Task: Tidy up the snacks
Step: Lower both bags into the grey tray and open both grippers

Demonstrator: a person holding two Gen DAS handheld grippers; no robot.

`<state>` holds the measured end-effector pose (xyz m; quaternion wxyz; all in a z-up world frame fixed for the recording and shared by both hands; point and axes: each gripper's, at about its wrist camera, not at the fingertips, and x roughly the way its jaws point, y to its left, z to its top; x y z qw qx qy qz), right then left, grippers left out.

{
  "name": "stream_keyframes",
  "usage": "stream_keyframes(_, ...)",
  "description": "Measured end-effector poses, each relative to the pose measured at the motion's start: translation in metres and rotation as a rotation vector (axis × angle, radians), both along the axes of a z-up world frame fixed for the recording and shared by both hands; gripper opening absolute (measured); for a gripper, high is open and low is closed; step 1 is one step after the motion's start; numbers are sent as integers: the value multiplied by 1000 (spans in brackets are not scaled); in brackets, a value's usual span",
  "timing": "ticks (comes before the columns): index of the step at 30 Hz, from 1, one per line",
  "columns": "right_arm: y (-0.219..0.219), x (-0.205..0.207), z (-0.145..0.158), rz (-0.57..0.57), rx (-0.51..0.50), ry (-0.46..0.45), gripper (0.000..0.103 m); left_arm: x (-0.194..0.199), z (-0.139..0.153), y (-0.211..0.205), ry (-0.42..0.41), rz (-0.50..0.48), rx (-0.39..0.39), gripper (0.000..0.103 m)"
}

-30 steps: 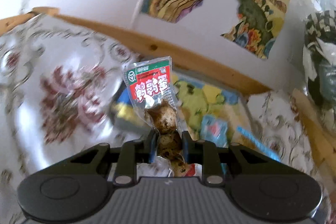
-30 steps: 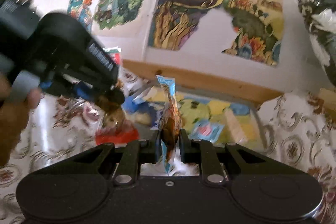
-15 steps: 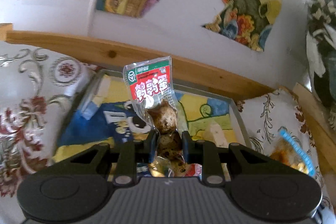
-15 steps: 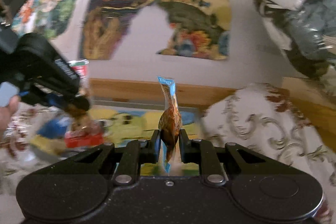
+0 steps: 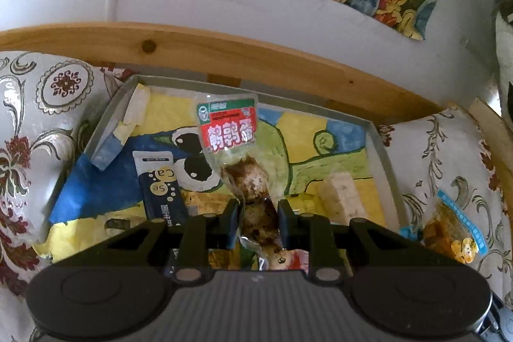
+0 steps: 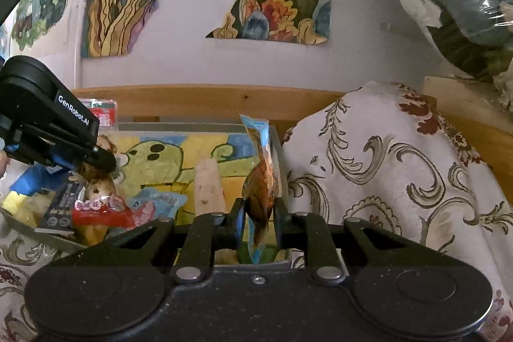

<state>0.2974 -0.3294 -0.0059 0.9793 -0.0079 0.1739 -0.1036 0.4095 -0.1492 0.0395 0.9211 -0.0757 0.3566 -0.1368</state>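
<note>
Left wrist: left claw [image 5: 258,210] pinching one egg packet [image 5: 237,149] | right claw [image 6: 259,210] pinching one blue packet [image 6: 261,169] | one tray [image 5: 380,149]

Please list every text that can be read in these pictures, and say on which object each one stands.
"GenRobot.AI": side of the left gripper.
"Ca" and "Se": dark sachet in the tray.
"鹌鹑蛋": red label of the quail egg packet.
Small print on the blue-edged packet: unreadable.
</note>
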Motion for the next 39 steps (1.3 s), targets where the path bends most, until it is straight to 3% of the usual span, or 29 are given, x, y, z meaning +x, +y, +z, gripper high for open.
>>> stream_keyframes(8, -2, 5, -4, -8, 7, 40, 21, 3, -3, -7, 15, 2, 59, 31)
stream_keyframes(9, -2, 6, -4, -8, 3, 40, 26, 3, -3, -8, 11, 0, 70, 35)
stream_keyframes(12, -3, 5, -4, -10, 8, 39, 28, -1, -4, -12, -18, -14, 114, 63)
stream_keyframes(13, -3, 5, -4, -12, 11, 39, 28, -3, -4, -13, -35, -8, 133, 69)
stream_keyframes(17, -3, 3, -3, -17, 10, 34, 34, -10, -2, -14, -72, -4, 163, 84)
stream_keyframes(22, -2, -5, 5, -19, 0, -5, 53, -22, 3, -7, -114, 35, 175, 98)
stream_keyframes(25, -1, -13, 14, -18, -13, -36, 62, -31, 8, -1, -133, 54, 174, 101)
stream_keyframes(29, 2, -29, 28, -10, -1, -96, 82, -46, 18, 9, -157, 77, 145, 102)
stream_keyframes(33, 7, -50, 43, 3, 6, -154, 93, -64, 27, 21, -180, 100, 109, 103)
stream_keyframes(39, 13, -88, 62, 15, 18, -225, 102, -98, 34, 41, -206, 147, 57, 103)
